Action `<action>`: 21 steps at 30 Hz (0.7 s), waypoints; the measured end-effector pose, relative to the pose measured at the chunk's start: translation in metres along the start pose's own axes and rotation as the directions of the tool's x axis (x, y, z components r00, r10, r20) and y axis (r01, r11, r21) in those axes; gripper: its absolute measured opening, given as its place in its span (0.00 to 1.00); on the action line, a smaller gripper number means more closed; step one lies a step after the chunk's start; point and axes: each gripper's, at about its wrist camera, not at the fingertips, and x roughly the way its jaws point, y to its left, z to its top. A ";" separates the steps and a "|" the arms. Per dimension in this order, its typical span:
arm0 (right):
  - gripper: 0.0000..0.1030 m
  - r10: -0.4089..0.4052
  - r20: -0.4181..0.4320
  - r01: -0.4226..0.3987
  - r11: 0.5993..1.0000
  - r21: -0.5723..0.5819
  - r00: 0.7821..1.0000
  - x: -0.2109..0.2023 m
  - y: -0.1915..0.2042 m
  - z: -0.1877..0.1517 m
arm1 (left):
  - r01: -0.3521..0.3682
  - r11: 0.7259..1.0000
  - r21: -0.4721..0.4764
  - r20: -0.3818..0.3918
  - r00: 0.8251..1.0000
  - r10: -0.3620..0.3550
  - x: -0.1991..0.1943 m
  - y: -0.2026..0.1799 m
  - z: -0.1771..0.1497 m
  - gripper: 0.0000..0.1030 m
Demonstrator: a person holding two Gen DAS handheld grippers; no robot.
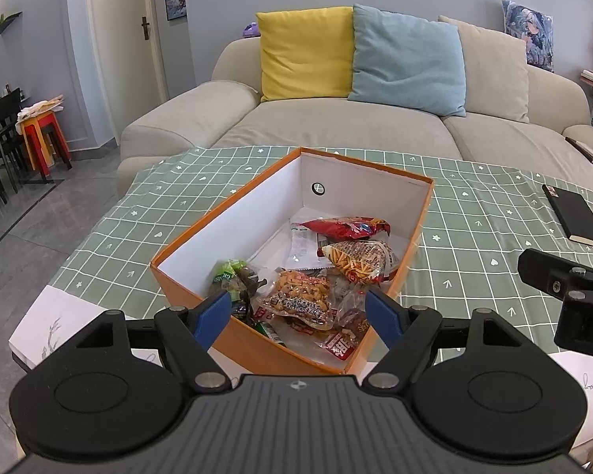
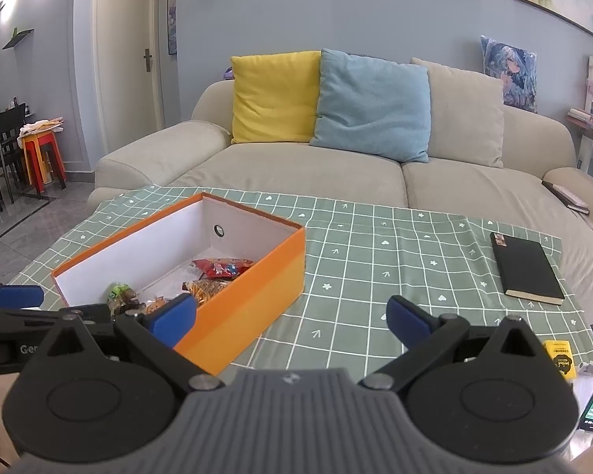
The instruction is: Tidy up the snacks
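An orange box with white inner walls stands open on the green checked tablecloth, lidless, a round hole in its far end wall; every snack in view lies inside it. At the far end lies a red packet, beside it a clear white-edged sachet and a bag of yellow sticks; nearer lie a green-labelled bag, a clear pack of orange-brown pieces, and a small red-and-white wrapper at the near corner; that makes six I can count, though more wrappers lie half-hidden beneath them. The left gripper hangs just above the box's near end, its blue pads wide apart with nothing between them; the right gripper is over the tablecloth just beside the box's right wall, spread equally wide and also empty. One black notebook lies well apart to the right; one small yellow box sits near the table's right edge; three cushions rest on the sofa.
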 end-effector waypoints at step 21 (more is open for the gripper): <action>0.96 0.005 -0.011 -0.005 1.000 0.012 1.000 0.003 0.001 -0.003 | -0.003 1.000 0.030 0.015 1.000 0.002 -0.002 -0.003 0.000 0.88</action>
